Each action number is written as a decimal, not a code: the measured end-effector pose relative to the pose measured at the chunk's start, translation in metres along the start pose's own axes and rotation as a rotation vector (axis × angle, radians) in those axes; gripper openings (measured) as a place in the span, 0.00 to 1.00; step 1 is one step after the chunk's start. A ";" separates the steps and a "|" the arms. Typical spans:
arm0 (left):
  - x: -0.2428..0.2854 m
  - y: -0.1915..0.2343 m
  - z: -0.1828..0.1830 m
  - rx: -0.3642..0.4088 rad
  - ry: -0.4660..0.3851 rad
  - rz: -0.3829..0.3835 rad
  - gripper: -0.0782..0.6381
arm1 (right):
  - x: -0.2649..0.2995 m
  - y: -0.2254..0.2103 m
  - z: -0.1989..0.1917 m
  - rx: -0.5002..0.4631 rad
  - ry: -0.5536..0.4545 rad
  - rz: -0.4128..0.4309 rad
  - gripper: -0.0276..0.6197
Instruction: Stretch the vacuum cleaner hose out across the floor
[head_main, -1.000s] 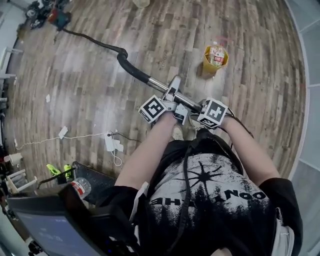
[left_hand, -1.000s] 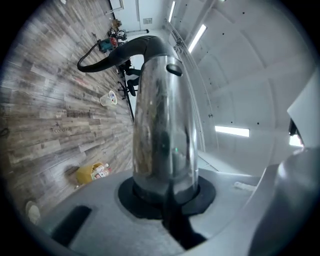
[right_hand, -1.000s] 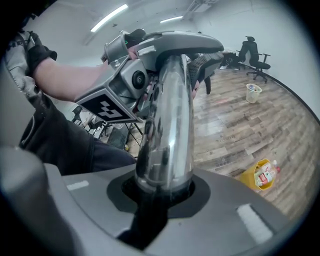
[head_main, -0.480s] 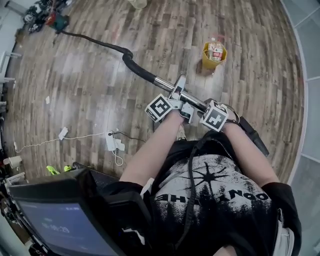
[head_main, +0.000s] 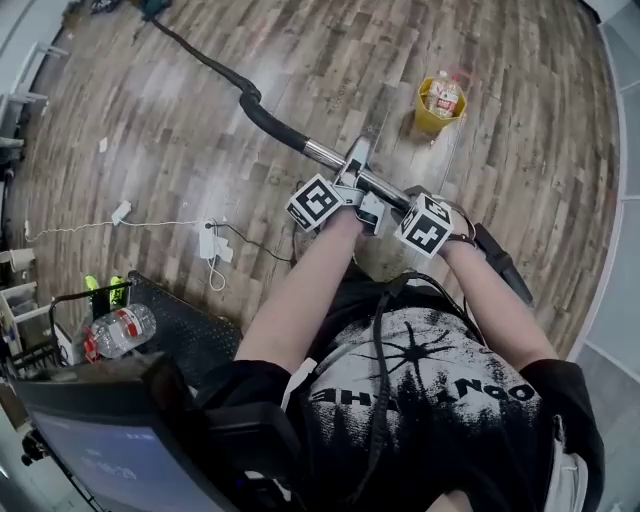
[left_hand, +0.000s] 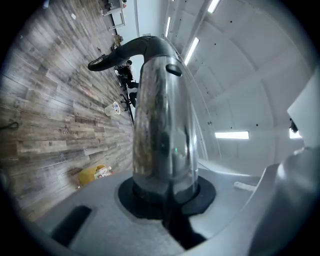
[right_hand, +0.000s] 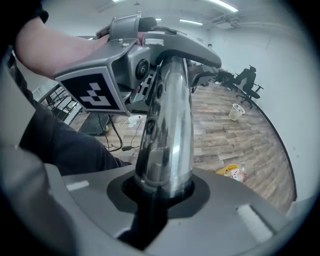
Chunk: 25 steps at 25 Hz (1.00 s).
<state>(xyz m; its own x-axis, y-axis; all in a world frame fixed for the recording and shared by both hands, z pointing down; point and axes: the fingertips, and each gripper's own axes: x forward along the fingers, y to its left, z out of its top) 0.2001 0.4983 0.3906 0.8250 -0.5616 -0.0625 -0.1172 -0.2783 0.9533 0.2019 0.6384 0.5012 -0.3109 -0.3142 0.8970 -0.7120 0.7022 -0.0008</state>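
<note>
Black hose (head_main: 200, 55) straighter behind shiny chrome tube (head_main: 322, 157)

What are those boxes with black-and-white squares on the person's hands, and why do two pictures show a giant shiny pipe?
A person holds a pinching tool, a gripper, in each hand; the patterned boxes are part of those. One picture comes from a camera on the person's head, looking down. The other two come from small cameras riding on the left gripper and right gripper, so the pipe looks huge. Both grippers are clamped on the vacuum's metal tube, which joins a black hose trailing over the wooden floor. A yellow bin stands there too.
</note>
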 end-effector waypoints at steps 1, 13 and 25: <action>0.000 0.001 -0.005 0.002 -0.001 0.003 0.16 | 0.001 0.001 -0.005 -0.001 -0.003 0.004 0.16; 0.013 0.054 -0.041 0.026 0.171 -0.002 0.24 | 0.036 -0.015 -0.041 0.030 0.081 0.032 0.17; 0.006 0.099 -0.077 -0.004 0.391 0.054 0.37 | 0.063 -0.038 -0.075 0.072 0.156 0.055 0.17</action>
<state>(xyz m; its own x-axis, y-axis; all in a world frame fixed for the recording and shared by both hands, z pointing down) 0.2364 0.5273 0.5071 0.9662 -0.2357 0.1046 -0.1649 -0.2528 0.9534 0.2567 0.6399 0.5905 -0.2527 -0.1697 0.9526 -0.7416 0.6663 -0.0780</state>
